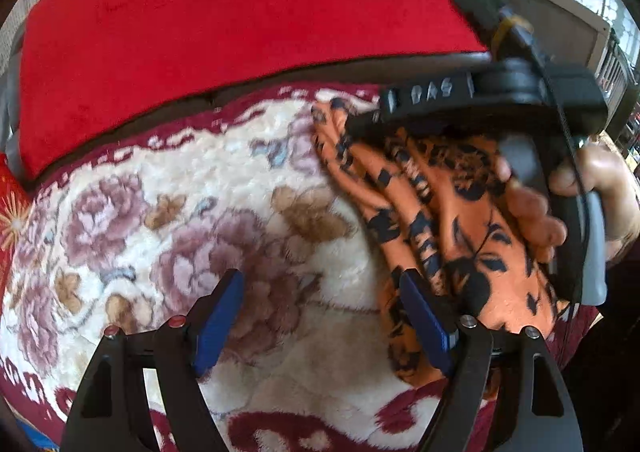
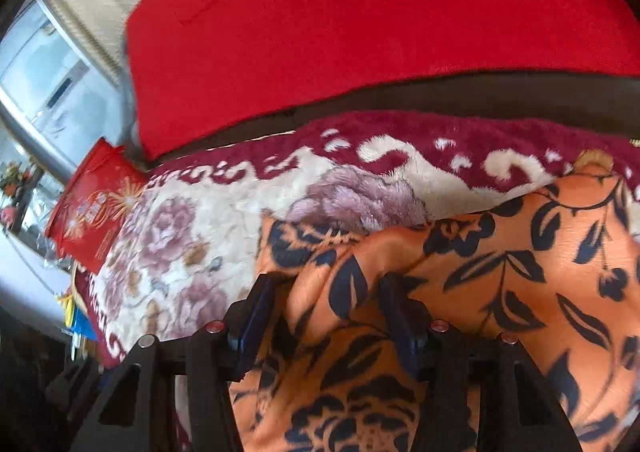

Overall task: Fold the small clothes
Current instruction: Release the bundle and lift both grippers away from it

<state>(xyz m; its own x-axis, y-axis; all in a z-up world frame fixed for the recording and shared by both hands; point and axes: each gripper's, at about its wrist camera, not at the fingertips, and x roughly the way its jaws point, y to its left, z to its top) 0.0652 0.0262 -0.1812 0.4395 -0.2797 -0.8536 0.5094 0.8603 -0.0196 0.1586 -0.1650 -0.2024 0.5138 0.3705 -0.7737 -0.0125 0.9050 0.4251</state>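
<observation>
Surface: plush floral blanket (image 1: 224, 212), cream ground with mauve roses and a dark red scrolled border, spread over a bed or couch; which one cannot be told. Behind it, a bright red velvet backrest (image 1: 240, 12). At the far left of the right wrist view, a red printed gift bag (image 2: 90, 208) and a pale cabinet or appliance, blurred.

Task item: orange garment (image 2: 500, 272) with black leaf and flower print, lying bunched on the right side of the blanket. Its type and full outline cannot be made out; it is cut off by the frame edge and covered by the tools.

Left gripper (image 1: 320, 316): blue-padded fingers spread wide, nothing between them. The left pad hangs over bare blanket; the right pad touches or overlaps the garment's near edge, contact unclear.

Right gripper (image 2: 324, 312): seen from the left wrist view as a black body lying across the upper garment, its fingers hidden in the cloth. A bare hand (image 1: 580, 188) wraps its handle at the right, fingers curled, partly cut off. In its own view, the blue pads stand moderately apart with a raised fold of orange cloth between them. Motion blur prevents telling whether the pads press on the fold.
</observation>
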